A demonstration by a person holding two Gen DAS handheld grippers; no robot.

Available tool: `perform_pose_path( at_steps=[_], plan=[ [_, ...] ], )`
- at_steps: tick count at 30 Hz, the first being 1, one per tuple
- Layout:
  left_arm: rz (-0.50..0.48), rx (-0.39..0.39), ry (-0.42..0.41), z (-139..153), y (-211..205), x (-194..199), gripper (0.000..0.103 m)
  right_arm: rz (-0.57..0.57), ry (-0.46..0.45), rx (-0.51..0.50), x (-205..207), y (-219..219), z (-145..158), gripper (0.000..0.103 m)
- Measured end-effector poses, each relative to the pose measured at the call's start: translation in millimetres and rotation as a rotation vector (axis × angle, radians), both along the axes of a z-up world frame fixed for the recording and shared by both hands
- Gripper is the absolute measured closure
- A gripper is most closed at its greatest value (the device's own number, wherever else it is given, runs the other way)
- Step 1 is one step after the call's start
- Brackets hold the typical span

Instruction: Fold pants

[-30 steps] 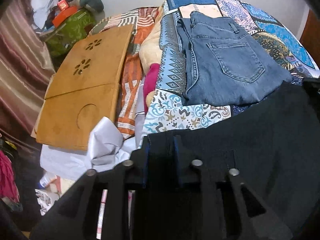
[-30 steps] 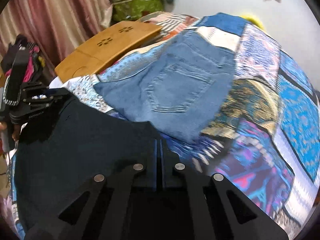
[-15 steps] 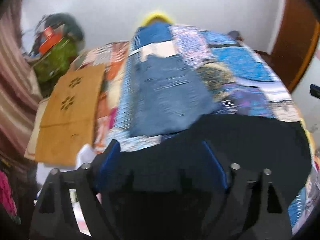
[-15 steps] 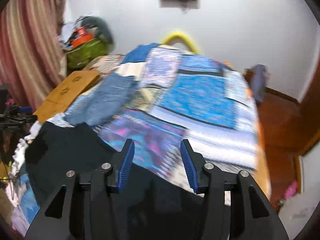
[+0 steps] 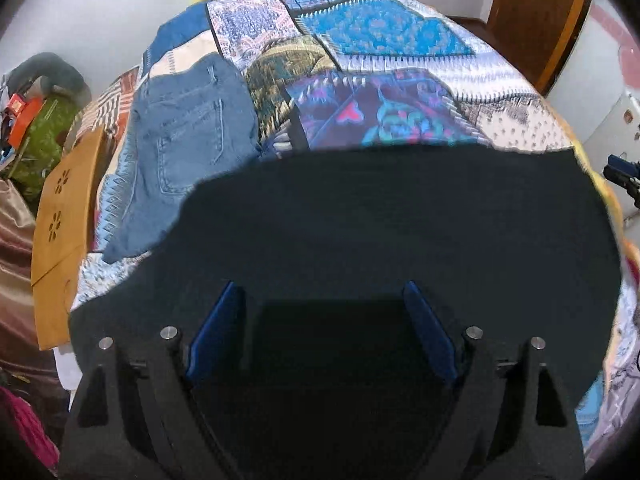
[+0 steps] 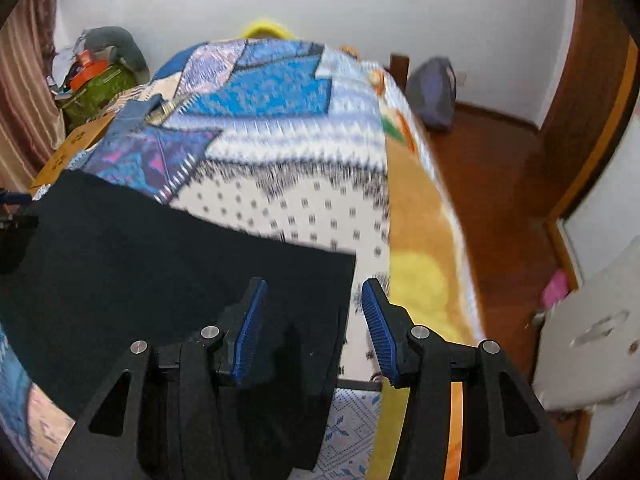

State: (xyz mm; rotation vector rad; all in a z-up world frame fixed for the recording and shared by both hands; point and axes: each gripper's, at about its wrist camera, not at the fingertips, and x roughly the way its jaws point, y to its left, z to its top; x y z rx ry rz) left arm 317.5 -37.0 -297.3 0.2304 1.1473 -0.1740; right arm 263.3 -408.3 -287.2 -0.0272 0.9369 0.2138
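You have two pairs of pants on the bed, and the patchwork quilt (image 5: 384, 32) is the thing to place them by. The black pants (image 5: 400, 216) lie spread flat across the near end of that quilt, from its left side almost to its right edge. The folded blue jeans (image 5: 188, 132) sit farther up the quilt on its left side, one back pocket showing, with their near corner touching or slipping just under the black cloth; you cannot tell which.

Your left gripper (image 5: 320, 332) hangs over the near part of the black pants with its two blue pads spread wide and nothing pinched between them. Your right gripper (image 6: 312, 328) is over the right-hand end of the black pants, where the cloth ends in a straight edge on the quilt. Its two ribbed blue pads stand partly apart; the edge of the black cloth lies in the gap below them, but neither pad presses on it.

Off the quilt's left side lies one wooden board (image 5: 60, 216) with two flower-shaped cutouts. Beyond it, one green bag (image 5: 44, 136) stands by the wall.
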Motion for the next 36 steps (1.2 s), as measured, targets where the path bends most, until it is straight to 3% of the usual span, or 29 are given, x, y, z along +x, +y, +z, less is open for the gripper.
perform_pose_path(
  at_steps=[6, 19, 25, 31, 36],
  plan=[
    [0.066, -0.1, 0.062, -5, 15, 6, 0.014, -0.003, 0.012, 0.047, 9, -2, -28, 0.07],
    [0.067, -0.091, 0.029, -5, 14, 1, 0.013, -0.016, 0.041, 0.039, 3, -6, -46, 0.073],
    [0.067, -0.099, 0.024, -6, 14, 2, 0.013, -0.022, 0.009, 0.033, 1, 0, -47, 0.09],
    [0.061, -0.088, 0.019, 3, 17, 1, 0.014, 0.006, -0.093, -0.039, -5, 15, -24, 0.095],
    [0.143, -0.085, -0.065, 31, 57, -6, 0.014, -0.034, -0.214, -0.032, -3, 7, 15, 0.095]
  ],
)
